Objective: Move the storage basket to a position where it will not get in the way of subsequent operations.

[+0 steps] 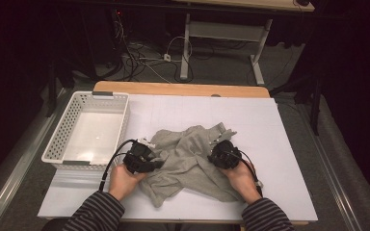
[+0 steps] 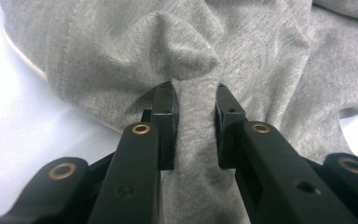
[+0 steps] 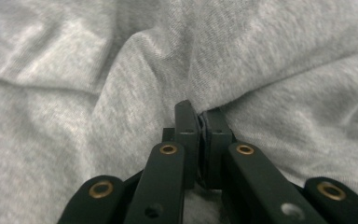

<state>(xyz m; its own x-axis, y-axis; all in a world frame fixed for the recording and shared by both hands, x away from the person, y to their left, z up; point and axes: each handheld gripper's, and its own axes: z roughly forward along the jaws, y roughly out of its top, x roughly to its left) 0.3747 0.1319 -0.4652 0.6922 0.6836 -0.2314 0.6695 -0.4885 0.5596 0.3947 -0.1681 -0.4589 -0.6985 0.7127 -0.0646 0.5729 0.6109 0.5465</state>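
Striped sleeves [image 1: 96,211] come in at the near edge of the table [image 1: 279,144], each hand carrying a gripper onto the crumpled grey garment [image 1: 188,159] lying at its middle. On the cloth's left side, the left gripper [image 2: 195,100] has its fingers [image 2: 165,116] narrowed around a raised fold. Nearly closed fingers of the right gripper [image 3: 199,112] pinch a thin fold on the right side, and a white basket [image 1: 67,130] stands at the table's left.

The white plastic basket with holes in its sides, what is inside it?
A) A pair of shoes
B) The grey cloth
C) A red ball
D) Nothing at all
D, because the white plastic basket shows only its bare bottom, while the crumpled grey knit garment lies beside it on the white table top.
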